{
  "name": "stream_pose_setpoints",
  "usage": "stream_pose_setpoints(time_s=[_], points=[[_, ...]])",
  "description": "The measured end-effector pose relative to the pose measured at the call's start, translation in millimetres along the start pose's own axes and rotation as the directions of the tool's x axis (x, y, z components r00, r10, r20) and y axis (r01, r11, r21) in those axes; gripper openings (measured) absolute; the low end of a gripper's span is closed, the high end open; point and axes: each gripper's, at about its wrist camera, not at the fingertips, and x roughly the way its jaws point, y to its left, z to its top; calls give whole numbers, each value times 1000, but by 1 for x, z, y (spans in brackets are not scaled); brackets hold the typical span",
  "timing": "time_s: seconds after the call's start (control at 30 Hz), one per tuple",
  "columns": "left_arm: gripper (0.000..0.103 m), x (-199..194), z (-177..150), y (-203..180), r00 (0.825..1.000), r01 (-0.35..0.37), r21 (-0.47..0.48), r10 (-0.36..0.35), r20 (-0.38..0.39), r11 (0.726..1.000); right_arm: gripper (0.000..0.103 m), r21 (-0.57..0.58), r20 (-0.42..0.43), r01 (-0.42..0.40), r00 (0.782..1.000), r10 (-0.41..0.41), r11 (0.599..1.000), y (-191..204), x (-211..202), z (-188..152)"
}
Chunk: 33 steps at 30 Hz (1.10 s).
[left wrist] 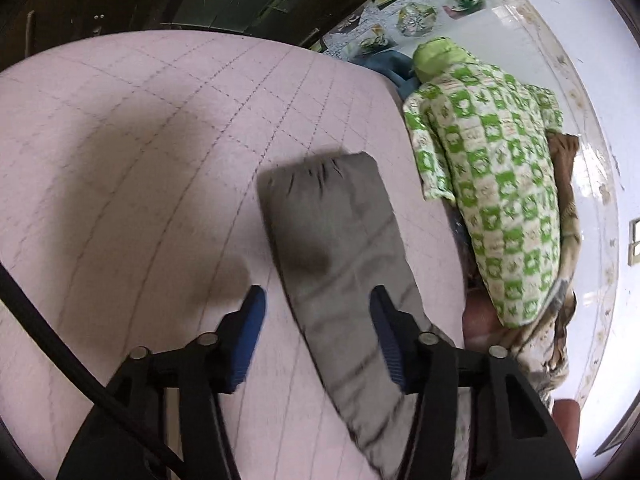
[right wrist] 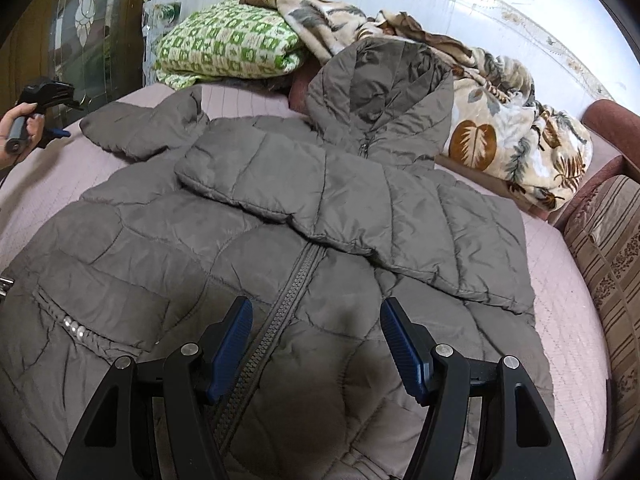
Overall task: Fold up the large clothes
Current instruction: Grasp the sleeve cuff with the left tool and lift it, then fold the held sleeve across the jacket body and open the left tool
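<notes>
A: Where's the coat?
B: The grey puffer coat (right wrist: pixel 280 264) lies zipped on the pink bed (right wrist: pixel 560 320), 1 sleeve (right wrist: pixel 332 216) folded across its chest.
A: The tongs?
B: Right gripper (right wrist: pixel 316 344) hangs apart above the zip. Left gripper (left wrist: pixel 318 336) straddles the other sleeve (left wrist: pixel 340 248), pads not touching.

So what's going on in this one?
A person is folding a grey puffer jacket spread on a pink bedcover. One sleeve already lies folded across the chest. The left hand-held gripper hangs open over the other sleeve, not gripping it. The right hand-held gripper hovers open above the zipper.
</notes>
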Motion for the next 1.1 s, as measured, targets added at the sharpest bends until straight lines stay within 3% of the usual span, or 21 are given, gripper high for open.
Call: stream_pose_setpoints(time_s=[0.13,0.27,0.33,0.4,0.47,0.63,0.8,1.1], points=[[48,22,9,5,1000,24,-13,-23,18,1000,70,7,-15,-4,1000,4,1000,1,7,1],[48,34,12,5,995,44,-34,-41,87,998,70,15,-27,-7,1000,8,1000,0,13,1],[48,39,10,-4,992,15,2,-15,124,1000,70,27,-39,-11,999,12,1000,-2,16,1],[15,42,6,-12,989,-36,57,28,144,998,70,41,-47,-15,999,16,999,-4,18,1],[14,43,3,-15,989,-43,81,31,148,996,70,67,-44,-19,999,22,998,-10,18,3],[13,15,-7,-35,980,-46,179,10,199,983,70,206,-16,-40,999,44,978,-47,15,11],[12,-22,-23,-69,975,-14,284,-49,215,959,76,354,11,-15,1000,11,935,-94,6,13],[12,-97,-66,-166,961,78,444,-186,204,893,76,415,56,40,996,-70,909,-126,-15,15]])
